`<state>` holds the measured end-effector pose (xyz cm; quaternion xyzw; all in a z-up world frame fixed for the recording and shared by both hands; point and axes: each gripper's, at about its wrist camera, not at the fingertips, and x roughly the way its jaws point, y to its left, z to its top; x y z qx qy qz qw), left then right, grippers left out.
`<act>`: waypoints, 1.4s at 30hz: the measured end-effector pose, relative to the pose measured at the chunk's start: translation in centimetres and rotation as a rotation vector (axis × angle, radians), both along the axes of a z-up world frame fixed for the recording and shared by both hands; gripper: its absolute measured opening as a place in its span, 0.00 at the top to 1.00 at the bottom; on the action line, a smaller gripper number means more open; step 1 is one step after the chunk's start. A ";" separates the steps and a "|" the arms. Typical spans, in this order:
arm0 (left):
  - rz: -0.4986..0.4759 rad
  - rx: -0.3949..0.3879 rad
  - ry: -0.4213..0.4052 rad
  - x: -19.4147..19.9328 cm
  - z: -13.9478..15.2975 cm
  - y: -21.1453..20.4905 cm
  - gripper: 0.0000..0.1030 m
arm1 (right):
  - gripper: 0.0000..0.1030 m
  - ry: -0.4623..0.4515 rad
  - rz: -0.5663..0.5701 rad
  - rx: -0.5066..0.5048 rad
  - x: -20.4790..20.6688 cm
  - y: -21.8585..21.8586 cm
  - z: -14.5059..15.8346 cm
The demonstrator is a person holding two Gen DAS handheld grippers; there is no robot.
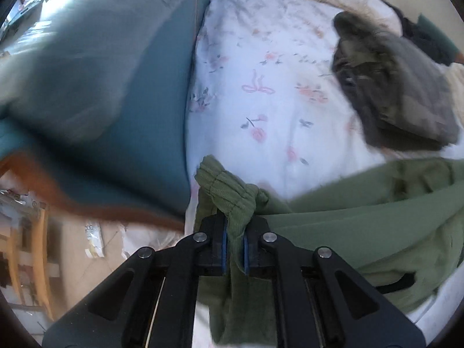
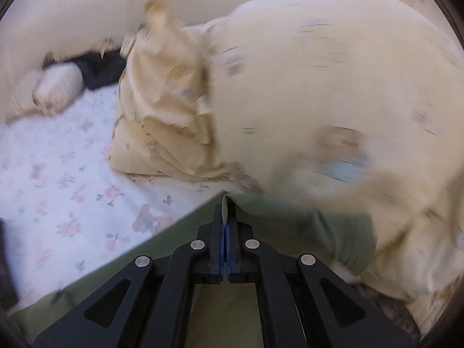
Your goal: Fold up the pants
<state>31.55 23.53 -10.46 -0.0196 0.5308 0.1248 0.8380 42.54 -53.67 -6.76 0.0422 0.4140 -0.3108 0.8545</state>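
The green pants (image 1: 362,220) lie stretched over the floral bed sheet (image 1: 261,87). My left gripper (image 1: 235,240) is shut on a bunched ribbed end of the pants, which sticks up between the pads. In the right wrist view my right gripper (image 2: 225,226) is shut on a thin edge of the green pants (image 2: 179,249), and the cloth runs taut under it down to the lower left. Both views are motion-blurred.
A teal blanket (image 1: 116,101) covers the bed's left edge. A folded grey and camouflage garment (image 1: 400,92) lies at the right. A cream pillow (image 2: 168,110) and a large cream duvet (image 2: 333,101) lie close ahead of the right gripper. Floor clutter (image 1: 43,246) shows lower left.
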 end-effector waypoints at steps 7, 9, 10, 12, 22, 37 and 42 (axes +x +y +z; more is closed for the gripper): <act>0.061 -0.031 -0.039 0.4 -1.0 1.8 0.51 | 0.78 0.079 0.059 -0.063 3.4 2.0 -4.7; 0.036 -0.040 -0.120 -0.9 0.1 1.5 0.48 | 0.49 0.079 0.115 -0.034 2.8 1.9 -4.5; 0.007 -0.038 -0.146 -1.5 0.6 1.1 0.41 | 0.38 0.057 0.131 -0.056 2.2 2.2 -3.8; -0.044 -0.015 -0.199 -3.2 2.1 -0.1 0.38 | 0.30 -0.026 0.161 -0.062 0.5 2.8 -1.6; -0.315 0.070 -0.282 -6.2 2.1 -8.6 0.25 | 0.33 -0.041 0.673 0.318 -7.5 17.5 -0.9; -0.152 0.037 0.041 -1.9 -5.0 -6.9 0.54 | 0.33 0.183 0.352 0.168 -8.4 11.0 -10.3; -0.094 -0.063 0.008 -5.9 -2.5 -5.7 0.53 | 0.23 0.253 0.060 0.162 -11.2 -3.3 -10.4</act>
